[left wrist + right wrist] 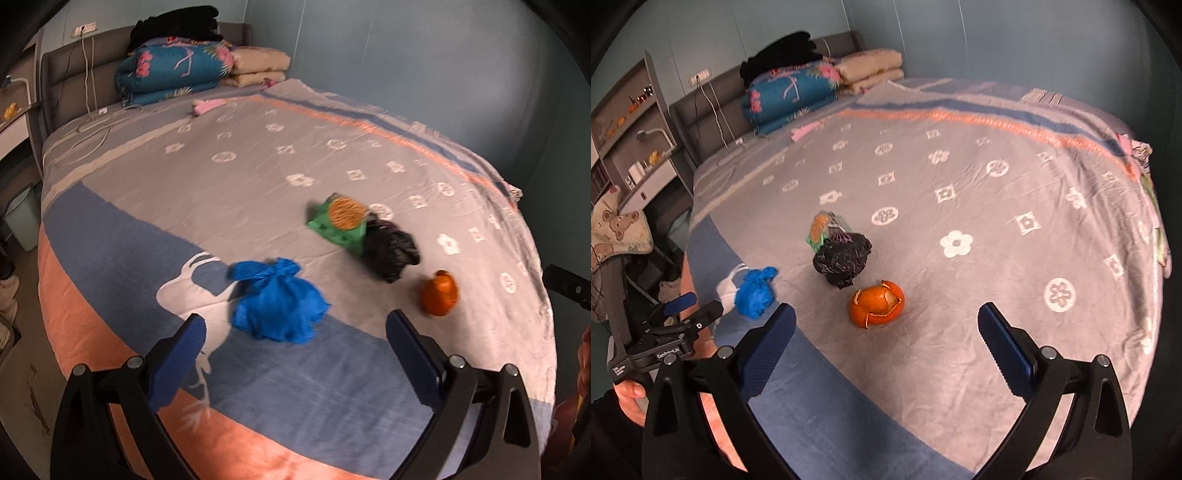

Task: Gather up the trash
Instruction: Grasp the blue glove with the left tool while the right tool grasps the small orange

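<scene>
Trash lies on a bed covered by a grey patterned bedspread (pixel 258 162) (pixel 960 192). A crumpled blue plastic bag (pixel 277 301) (pixel 755 291) sits just beyond my open left gripper (pixel 295 326), between the lines of its fingers. Farther right are a green snack wrapper (pixel 338 223) (pixel 823 229), a scrunched black plastic bag (pixel 391 251) (pixel 842 260) and an orange peel (pixel 439 293) (pixel 877 302). My right gripper (pixel 886 325) is open, empty, hovering just short of the orange peel. The left gripper (pixel 692 308) also appears at the left in the right wrist view, held by a hand (pixel 629 395).
Folded quilts (pixel 173 70) (pixel 790 96) and dark clothes are stacked at the headboard. A small pink item (pixel 207 105) lies near them, and white cables (pixel 92 125) trail over the bed's far left. A pale bin (pixel 22 218) stands on the floor left of the bed; shelves (pixel 628 122) line the left wall.
</scene>
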Available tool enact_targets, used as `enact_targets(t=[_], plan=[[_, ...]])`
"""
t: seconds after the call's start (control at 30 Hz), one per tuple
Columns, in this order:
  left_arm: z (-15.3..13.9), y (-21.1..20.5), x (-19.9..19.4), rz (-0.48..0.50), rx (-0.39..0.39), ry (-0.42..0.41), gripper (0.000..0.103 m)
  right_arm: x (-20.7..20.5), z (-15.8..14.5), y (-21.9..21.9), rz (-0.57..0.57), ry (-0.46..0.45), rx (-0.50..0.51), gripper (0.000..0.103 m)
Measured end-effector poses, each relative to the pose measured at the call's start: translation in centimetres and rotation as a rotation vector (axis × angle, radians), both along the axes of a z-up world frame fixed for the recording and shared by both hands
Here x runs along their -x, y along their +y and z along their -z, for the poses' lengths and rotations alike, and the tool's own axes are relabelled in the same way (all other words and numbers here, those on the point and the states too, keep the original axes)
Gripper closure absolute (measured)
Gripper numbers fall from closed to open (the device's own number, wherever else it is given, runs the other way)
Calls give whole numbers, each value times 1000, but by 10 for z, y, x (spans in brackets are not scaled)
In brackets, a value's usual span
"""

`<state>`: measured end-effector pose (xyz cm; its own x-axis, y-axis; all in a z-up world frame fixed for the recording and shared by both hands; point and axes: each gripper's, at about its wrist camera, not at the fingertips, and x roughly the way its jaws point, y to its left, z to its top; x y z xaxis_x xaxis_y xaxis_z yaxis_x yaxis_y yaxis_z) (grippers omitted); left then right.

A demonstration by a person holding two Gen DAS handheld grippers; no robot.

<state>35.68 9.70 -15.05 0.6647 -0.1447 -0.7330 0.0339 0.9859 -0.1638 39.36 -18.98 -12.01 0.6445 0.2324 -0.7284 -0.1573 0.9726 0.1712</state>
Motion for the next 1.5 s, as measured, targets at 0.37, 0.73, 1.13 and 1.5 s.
enact_targets(t=[0.37, 0.73, 1.13, 1.5], plan=[[34, 18, -39, -26, 10, 62, 9, -57, 53, 28, -18, 100, 54, 8], [53, 17, -60, -11, 8, 95, 9, -86, 90, 45, -10, 156, 87, 8], [60, 8, -67, 14, 17, 102, 36, -95, 111, 44, 36, 187, 88, 11], [57, 2, -65, 44, 22, 99, 77, -95, 114, 48, 28, 190, 96, 51]])
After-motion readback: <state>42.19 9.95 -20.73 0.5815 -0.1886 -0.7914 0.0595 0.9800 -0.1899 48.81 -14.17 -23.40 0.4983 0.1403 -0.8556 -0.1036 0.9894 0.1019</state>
